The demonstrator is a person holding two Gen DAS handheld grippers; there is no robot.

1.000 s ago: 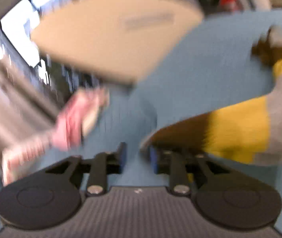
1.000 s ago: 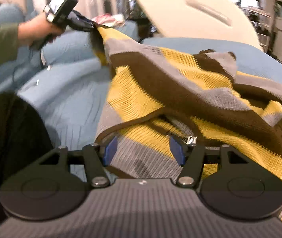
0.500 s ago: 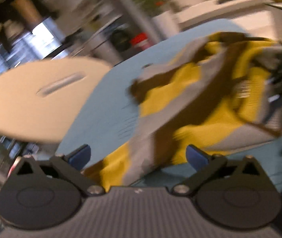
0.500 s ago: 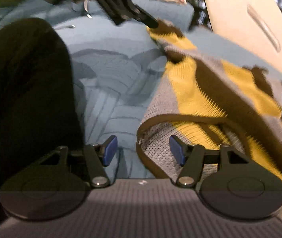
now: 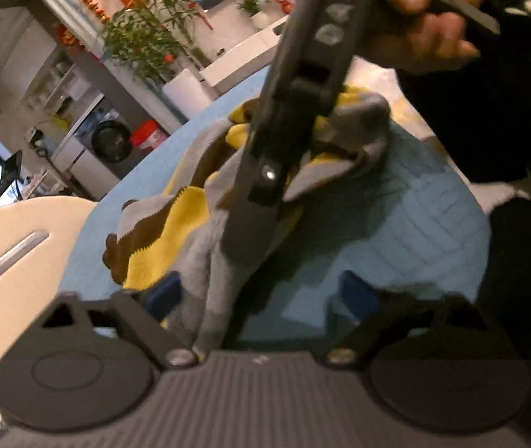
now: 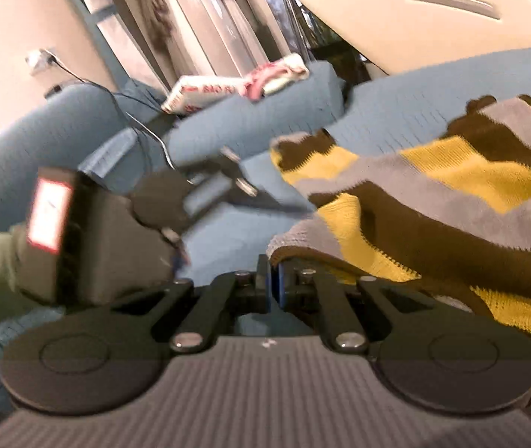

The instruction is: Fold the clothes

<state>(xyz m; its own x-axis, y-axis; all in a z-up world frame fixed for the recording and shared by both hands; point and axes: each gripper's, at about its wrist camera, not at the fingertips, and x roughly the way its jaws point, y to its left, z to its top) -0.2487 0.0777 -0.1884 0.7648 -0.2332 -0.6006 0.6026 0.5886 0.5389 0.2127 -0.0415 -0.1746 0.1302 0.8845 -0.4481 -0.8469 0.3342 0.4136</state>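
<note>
both views ride just behind their own fingers, close over the blue cover (image 5: 414, 224); the left wrist view is rolled, aimed down across the sweater (image 5: 175, 224) toward a kitchen corner, the right gripper (image 5: 265, 186) crossing it close up; the right wrist view looks low along the sweater (image 6: 433, 194) toward a sofa (image 6: 250, 123), the left gripper (image 6: 224, 186) at its left; both share sweater, cover and the pale board (image 5: 11, 254).
</note>
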